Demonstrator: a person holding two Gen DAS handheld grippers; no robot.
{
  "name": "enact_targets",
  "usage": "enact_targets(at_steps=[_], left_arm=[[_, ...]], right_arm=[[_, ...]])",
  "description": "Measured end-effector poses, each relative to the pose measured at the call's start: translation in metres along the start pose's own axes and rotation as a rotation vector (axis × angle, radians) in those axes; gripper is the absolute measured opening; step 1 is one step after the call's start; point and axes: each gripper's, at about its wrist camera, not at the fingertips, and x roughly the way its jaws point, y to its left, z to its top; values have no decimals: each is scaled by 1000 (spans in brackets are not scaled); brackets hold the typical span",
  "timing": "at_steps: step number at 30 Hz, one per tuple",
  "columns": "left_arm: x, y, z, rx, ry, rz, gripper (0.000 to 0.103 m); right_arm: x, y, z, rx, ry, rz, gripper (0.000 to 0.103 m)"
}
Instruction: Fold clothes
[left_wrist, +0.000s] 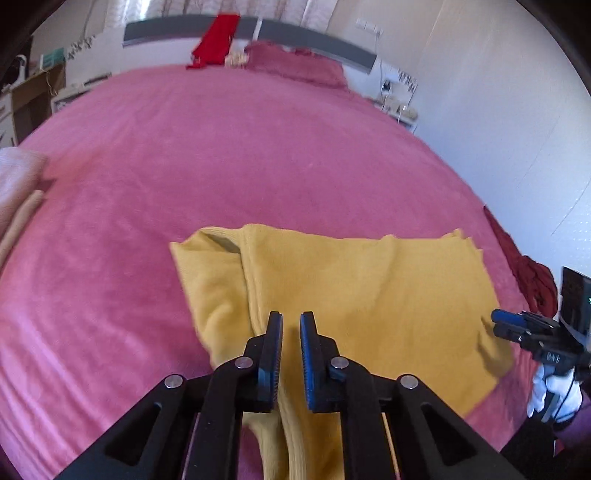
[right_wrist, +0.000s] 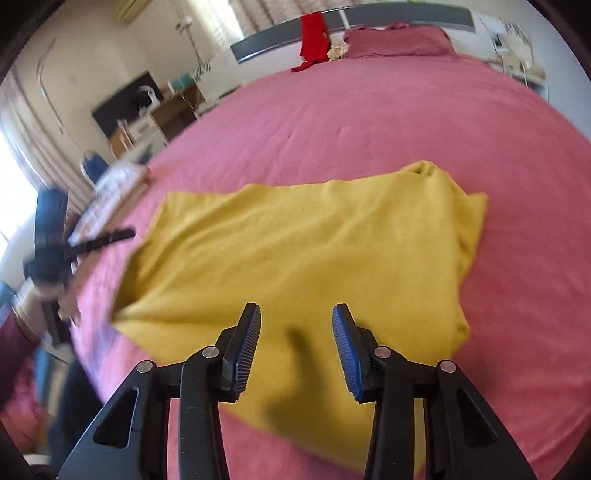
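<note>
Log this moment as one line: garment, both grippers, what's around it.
folded yellow knit garment flat on pink bedspread | left gripper open, empty | right gripper open, empty | red cloth by headboard

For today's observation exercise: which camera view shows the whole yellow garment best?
The right wrist view: the yellow garment lies almost whole on the pink bedspread. The left wrist view shows its folded end, but the left claw hides the near part.

Home bedroom — pink-covered bed (left_wrist: 221, 147), headboard (left_wrist: 314, 37)
</note>
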Motion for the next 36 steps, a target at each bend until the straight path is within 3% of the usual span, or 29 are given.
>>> enact_targets(at_steps=[2, 3, 5, 8, 11, 14, 18, 23, 26, 31, 36], left_arm=[[20, 8, 9, -35, 52, 67, 9], [23, 12, 11, -61, 50, 56, 9], [19, 17, 12, -94, 13, 75, 9], [3, 25, 9, -131, -70, 90, 9], [-3, 36, 9, -191, -107, -3, 12], [18, 38, 18, -221, 7, -94, 13], [32, 26, 28, -110, 61, -23, 13], [12, 28, 32, -127, -8, 71, 11], [5, 31, 26, -127, -15, 91, 11], [20, 44, 23, -228, 23, -74, 13], [28, 59, 19, -322, 22, -108, 14]], right_arm=[[14, 1, 2, -16, 21, -42, 43], [27, -4, 1, -5, 77, -60, 44], [37, -19, -9, 1, 133, -56, 44], [39, -24, -9, -15, 135, -28, 46], [40, -24, -9, -24, 159, -20, 50], [45, -19, -10, -54, 190, -27, 58], [54, 1, -4, -143, 264, -63, 72], [58, 4, -3, -144, 281, -57, 77], [57, 1, -3, -125, 278, -40, 79], [60, 4, -1, -141, 293, -41, 87], [60, 2, 1, -134, 297, -23, 88]])
